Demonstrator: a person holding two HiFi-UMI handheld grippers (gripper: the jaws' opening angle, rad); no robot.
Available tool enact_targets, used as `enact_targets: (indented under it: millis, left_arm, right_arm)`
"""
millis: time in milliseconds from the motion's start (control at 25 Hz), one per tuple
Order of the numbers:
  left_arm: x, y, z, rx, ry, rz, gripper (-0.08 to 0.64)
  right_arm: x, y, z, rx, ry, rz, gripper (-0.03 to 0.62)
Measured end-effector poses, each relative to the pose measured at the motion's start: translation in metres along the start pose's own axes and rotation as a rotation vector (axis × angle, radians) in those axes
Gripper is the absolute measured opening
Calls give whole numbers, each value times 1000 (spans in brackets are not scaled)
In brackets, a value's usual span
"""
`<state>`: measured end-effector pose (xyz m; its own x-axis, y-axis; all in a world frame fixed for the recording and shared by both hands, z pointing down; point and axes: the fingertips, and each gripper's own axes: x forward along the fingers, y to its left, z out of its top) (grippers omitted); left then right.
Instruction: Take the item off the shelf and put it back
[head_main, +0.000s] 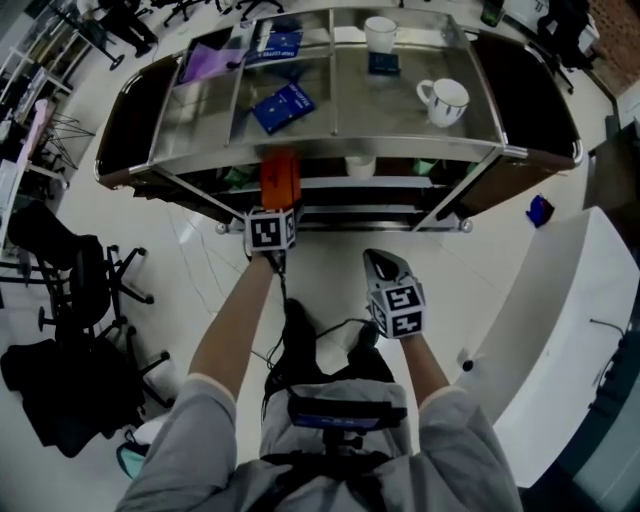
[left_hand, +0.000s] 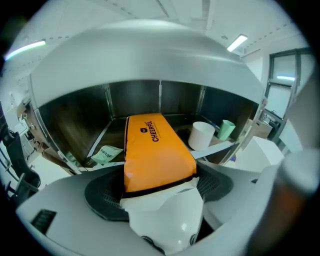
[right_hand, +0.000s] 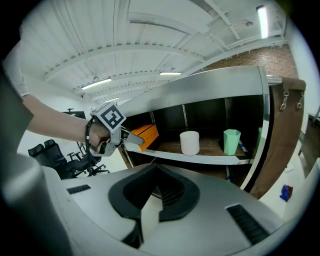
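Observation:
An orange pack (head_main: 280, 178) printed "CHEERFUL" is held in my left gripper (head_main: 278, 203) at the front edge of the metal shelf cart (head_main: 330, 148). In the left gripper view the orange pack (left_hand: 155, 150) runs forward from my left gripper (left_hand: 159, 189), its far end over the lower shelf (left_hand: 220, 149). The right gripper view shows the orange pack (right_hand: 145, 134) at the tip of the left gripper (right_hand: 134, 139), beside the lower shelf (right_hand: 200, 156). My right gripper (head_main: 383, 262) (right_hand: 152, 207) hangs lower, apart from the cart, shut with nothing in it.
On the lower shelf stand a white cup (right_hand: 189, 142) (left_hand: 201, 135) and a green cup (right_hand: 231, 141) (left_hand: 226, 129); a green packet (left_hand: 106, 154) lies left. The glass top carries two mugs (head_main: 443, 100), blue books (head_main: 283, 106). Office chair (head_main: 70, 290) left, white counter (head_main: 560, 330) right.

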<state>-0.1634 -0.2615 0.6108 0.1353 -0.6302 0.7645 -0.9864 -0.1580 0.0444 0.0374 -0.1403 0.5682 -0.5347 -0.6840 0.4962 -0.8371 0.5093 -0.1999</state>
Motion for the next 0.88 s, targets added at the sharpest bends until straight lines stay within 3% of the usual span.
enact_targets:
  millis: [280, 880]
  left_arm:
    - [-54, -17, -14, 29, -79, -13, 402]
    - [-155, -35, -70, 14, -105, -58, 403]
  right_arm:
    - [-19, 8, 4, -14, -10, 27, 9]
    - [-58, 29, 4, -18, -9, 45, 9]
